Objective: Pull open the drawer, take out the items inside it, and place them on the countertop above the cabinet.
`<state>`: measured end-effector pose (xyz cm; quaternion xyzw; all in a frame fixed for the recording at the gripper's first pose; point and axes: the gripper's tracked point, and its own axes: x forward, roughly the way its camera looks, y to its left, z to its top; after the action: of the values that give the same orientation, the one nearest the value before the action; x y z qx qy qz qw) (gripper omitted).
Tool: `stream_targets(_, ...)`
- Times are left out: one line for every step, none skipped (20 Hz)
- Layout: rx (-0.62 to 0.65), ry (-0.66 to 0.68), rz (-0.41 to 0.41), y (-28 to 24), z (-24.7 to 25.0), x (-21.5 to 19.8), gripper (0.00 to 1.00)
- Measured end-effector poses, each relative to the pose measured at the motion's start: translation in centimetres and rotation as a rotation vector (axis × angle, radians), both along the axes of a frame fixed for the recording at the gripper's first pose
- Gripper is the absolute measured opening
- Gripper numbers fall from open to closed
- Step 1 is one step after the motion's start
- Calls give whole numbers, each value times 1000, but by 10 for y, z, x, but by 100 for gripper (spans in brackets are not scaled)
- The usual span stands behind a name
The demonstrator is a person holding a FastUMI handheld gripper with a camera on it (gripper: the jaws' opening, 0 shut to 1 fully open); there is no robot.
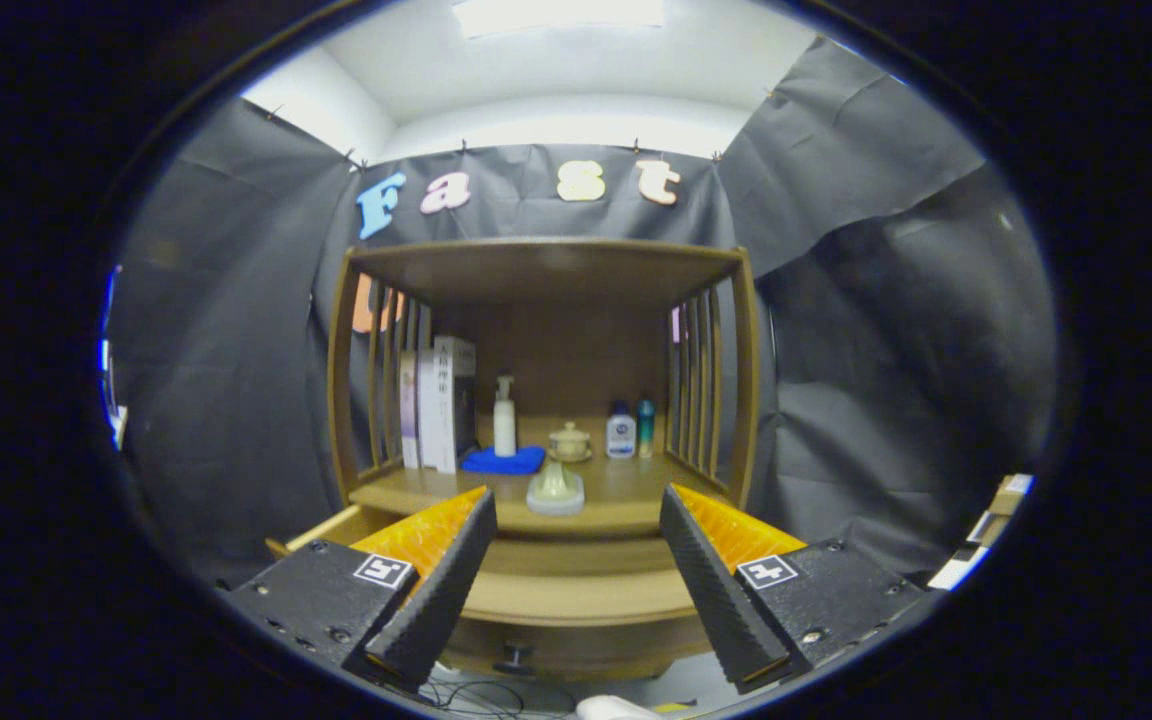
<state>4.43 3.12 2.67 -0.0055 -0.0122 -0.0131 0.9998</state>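
Wooden drawer pulled out below our gripper | jaws released, grasping nothing | pale lidded dish at countertop front edge, beyond fingers.

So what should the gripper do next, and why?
Probably dip down toward the drawer and look inside. The drawer is already pulled out below the countertop, and the gripper hangs open above it holding nothing. The drawer's inside can't be seen from here, so any item left there needs finding first.
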Motion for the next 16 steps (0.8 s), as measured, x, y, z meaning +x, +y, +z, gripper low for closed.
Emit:
stream_targets(6, 32, 2, 2, -21, -2, 100)
stream_targets(14, 63, 10, 5, -39, -4, 100)
stream_targets(22, 88, 20, 8, -55, -5, 100)
stream_targets(31, 111, 24, 11, -69, -7, 100)
stream_targets(38, 122, 30, 13, -80, -8, 100)
stream_targets(45, 127, 34, 15, -87, -10, 100)
stream_targets(46, 138, 39, 18, -95, -9, 100)
stream_targets(40, 152, 42, 20, -103, -8, 100)
stream_targets(34, 163, 39, 21, -110, -4, 100)
stream_targets(30, 167, 32, 21, -115, -2, 100)
stream_targets(30, 168, 30, 23, -120, 0, 100)
stream_targets(27, 171, 34, 26, -123, 3, 100)
stream_targets(22, 174, 39, 29, -127, 6, 100)
stream_targets(16, 183, 41, 32, -131, 10, 100)
stream_targets(11, 188, 44, 35, -135, 14, 100)
stream_targets(5, 193, 45, 38, -138, 16, 100)
